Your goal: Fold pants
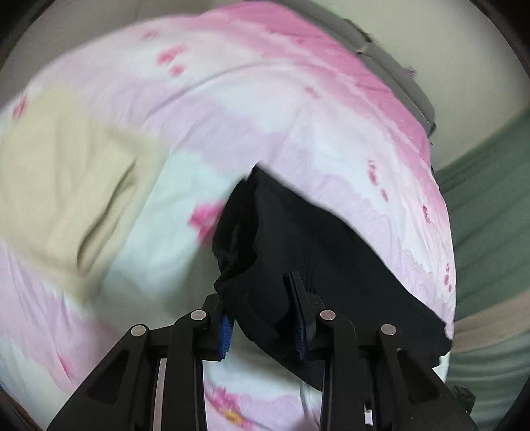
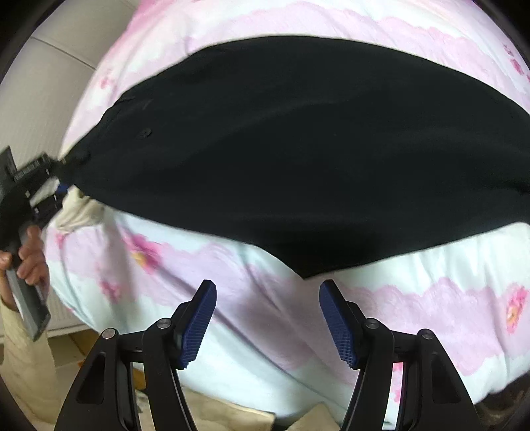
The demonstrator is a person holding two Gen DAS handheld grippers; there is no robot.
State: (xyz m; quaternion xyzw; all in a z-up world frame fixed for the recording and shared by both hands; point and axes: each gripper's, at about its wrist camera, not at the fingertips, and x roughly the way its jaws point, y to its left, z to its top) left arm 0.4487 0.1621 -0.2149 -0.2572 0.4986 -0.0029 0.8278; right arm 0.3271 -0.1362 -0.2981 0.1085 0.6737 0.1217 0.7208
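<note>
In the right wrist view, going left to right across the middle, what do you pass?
The person's hand on a handle, then the left hand-held gripper pinching the end of the black pants, which stretch right over the pink flowered bedding.

Both grippers, left gripper and right gripper, are black linkages with silver pivot pins and ribbed blue pads. At lower left of the right wrist view, a cream sleeve shows.

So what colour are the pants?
Plain black. The pants show best in the right wrist view, spread over the pink flowered bedcover.
</note>
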